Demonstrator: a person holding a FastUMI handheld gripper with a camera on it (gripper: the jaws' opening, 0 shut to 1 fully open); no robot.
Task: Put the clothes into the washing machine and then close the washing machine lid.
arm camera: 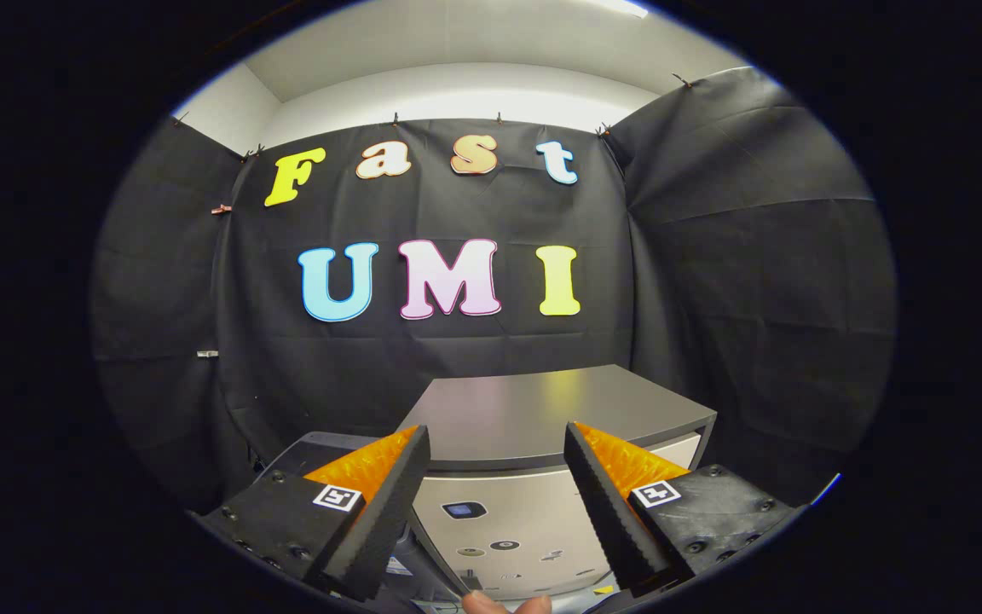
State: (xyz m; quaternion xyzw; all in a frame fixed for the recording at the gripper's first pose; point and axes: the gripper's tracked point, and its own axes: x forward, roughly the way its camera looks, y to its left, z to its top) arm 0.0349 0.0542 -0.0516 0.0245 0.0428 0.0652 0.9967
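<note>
Grey metal fills the space ahead of my gripper (497, 503): the washing machine (534, 477) stands just beyond the two fingers and a little below them, its pale front panel showing in the gap between them. Its lid (542, 409) lies flat and shut, a dull grey slab whose long side runs across my line of sight, angled slightly so that one corner points toward the right-hand finger. I can see no clothes, neither on the lid nor between the fingers, so I cannot say where they are; they may be inside the machine, or somewhere I cannot see.

My gripper's fingers stand well apart and hold nothing. They point forward and roughly level at the machine's upper front, with the lid's near edge just above and beyond the fingertips. Below the fingers, fingertips of a person's hand (504, 604) peek up in front of the panel.

A closed lid with no clothes in sight would fit either clothes already shut inside or clothes waiting out of view with the lid still to be lifted. From this one look I cannot judge which.
</note>
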